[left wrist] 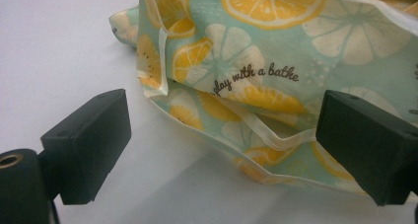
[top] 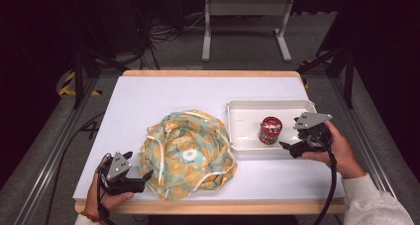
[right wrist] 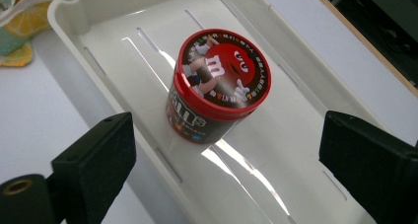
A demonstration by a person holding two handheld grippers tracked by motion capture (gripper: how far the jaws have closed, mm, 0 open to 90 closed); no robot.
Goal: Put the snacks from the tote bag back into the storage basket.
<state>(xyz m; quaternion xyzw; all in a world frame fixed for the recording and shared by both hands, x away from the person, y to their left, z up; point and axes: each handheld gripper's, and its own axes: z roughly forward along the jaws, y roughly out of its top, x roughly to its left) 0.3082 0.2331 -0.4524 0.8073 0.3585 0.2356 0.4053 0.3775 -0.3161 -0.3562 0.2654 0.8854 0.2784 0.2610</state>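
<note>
On the white table [top: 148,93], near its front edge and a little left of the middle, lies the big crumpled cloth [top: 187,153] with the lemon print. To its right, toward the right edge, stands the white tray [top: 242,111], and the small red candy tub [top: 270,130] stands upright in it, nearer the tray's right end.

My right gripper [top: 289,146] hangs at the front right corner of the tray, with both jaws wide apart and nothing between them; in the right gripper view the tub [right wrist: 219,86] is ahead of the jaws, not yet inside them. My left gripper [top: 143,178] rests by the front left corner of the table, open also, with one jaw just over the cloth's hem [left wrist: 276,140].

I think the danger is the tray's front wall [right wrist: 148,150]: if I go in low, a jaw can hit the wall and push the whole tray. The tub is light, I judge, so a touch by one jaw may tip it.

The far half of the table is free, and inside the tray there is free floor left of the tub.
</note>
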